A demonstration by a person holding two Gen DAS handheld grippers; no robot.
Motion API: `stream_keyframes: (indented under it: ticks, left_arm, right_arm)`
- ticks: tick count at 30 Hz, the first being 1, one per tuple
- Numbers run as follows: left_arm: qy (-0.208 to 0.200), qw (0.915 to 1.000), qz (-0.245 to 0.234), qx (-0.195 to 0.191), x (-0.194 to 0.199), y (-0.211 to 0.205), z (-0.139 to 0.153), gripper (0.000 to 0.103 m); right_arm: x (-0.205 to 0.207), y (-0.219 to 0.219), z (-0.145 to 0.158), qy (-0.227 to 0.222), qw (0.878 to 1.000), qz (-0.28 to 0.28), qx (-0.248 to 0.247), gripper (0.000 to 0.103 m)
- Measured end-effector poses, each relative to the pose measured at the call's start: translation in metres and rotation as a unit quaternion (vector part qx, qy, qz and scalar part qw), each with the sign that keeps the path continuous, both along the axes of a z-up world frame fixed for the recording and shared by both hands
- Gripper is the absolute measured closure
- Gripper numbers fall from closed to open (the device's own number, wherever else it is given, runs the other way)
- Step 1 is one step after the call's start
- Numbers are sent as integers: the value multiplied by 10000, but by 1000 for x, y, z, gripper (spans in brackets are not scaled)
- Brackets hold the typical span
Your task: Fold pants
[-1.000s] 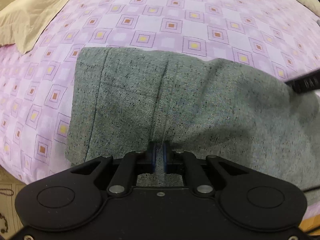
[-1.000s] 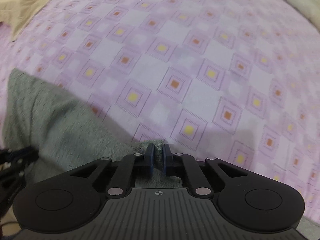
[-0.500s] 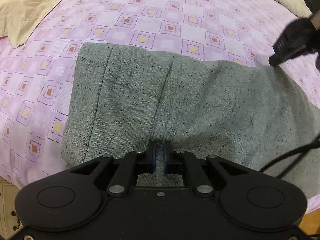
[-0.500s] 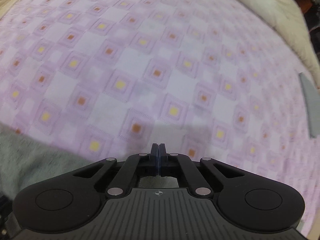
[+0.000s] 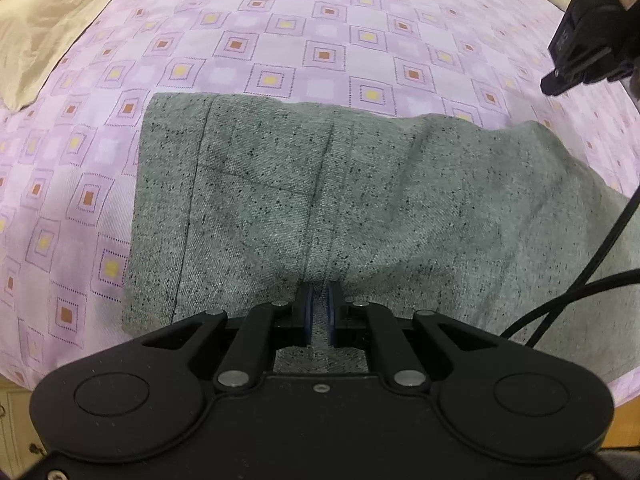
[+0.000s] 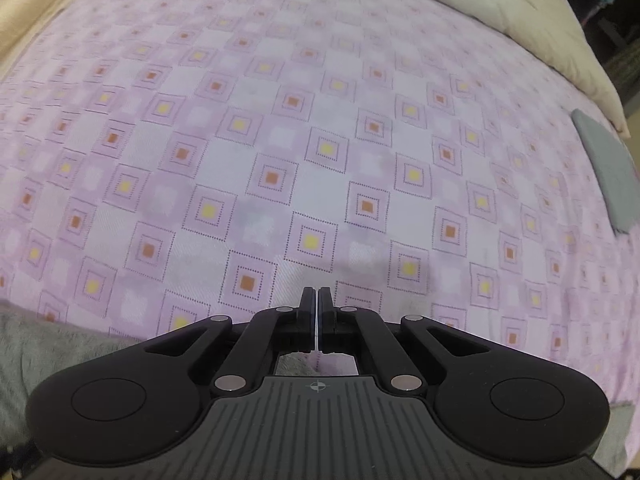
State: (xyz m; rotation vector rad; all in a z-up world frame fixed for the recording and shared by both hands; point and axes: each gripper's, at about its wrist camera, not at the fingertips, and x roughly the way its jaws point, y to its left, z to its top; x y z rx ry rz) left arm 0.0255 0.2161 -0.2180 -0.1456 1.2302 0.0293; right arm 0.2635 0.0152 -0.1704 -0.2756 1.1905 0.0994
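Observation:
Grey speckled pants [image 5: 360,200] lie folded on the pink patterned bedsheet [image 5: 320,32], hem edge to the left. My left gripper [image 5: 318,304] points steeply down at their near edge and is shut on a ridge of the fabric along a seam. My right gripper [image 6: 317,300] hangs over bare sheet, jaws pressed together with nothing between them. In the left wrist view the right gripper [image 5: 554,80] shows at the upper right, clear of the cloth. Only a grey strip of the pants [image 6: 48,352] shows at the lower left of the right wrist view.
A beige pillow [image 5: 48,20] lies at the far left and a cream quilt [image 6: 500,8] at the far right. A flat grey folded item [image 6: 608,176] rests near the bed's right edge. Black cables [image 5: 580,280] trail over the pants.
The right gripper closed fully and rose away from the pants' right end, toward the upper right over bare sheet. The left gripper stays clamped on the fabric.

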Motion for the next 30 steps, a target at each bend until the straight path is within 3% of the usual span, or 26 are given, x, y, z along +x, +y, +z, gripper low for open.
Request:
stream_keyframes:
  ticks: [6, 8, 10, 17, 21, 25, 30]
  left_arm:
    - [-30, 9993, -236, 273, 0, -10, -1, 92]
    - [-5, 9991, -254, 352, 2, -14, -1, 92]
    - [13, 9987, -268, 440, 3, -17, -1, 92]
    - [77, 9964, -186, 824, 6, -35, -2, 92]
    - [157, 9952, -106, 957, 8, -42, -1, 92]
    - [260, 9950, 84, 958, 13, -42, -2, 93]
    - [389, 9934, 77, 1078, 23, -47, -4, 93]
  right_arm:
    - [-8, -28, 1, 126, 9983, 62, 564, 86]
    - [-7, -35, -5, 282, 9953, 35, 930, 85]
    - [-1, -40, -16, 464, 9911, 68, 1245, 77]
    - [4, -46, -40, 1011, 9747, 205, 1981, 76]
    - [-29, -38, -27, 1008, 9669, 911, 2158, 76]
    - [-54, -31, -22, 899, 9619, 1592, 2034, 75]
    - [-46, -41, -28, 1002, 9577, 1337, 2343, 75]
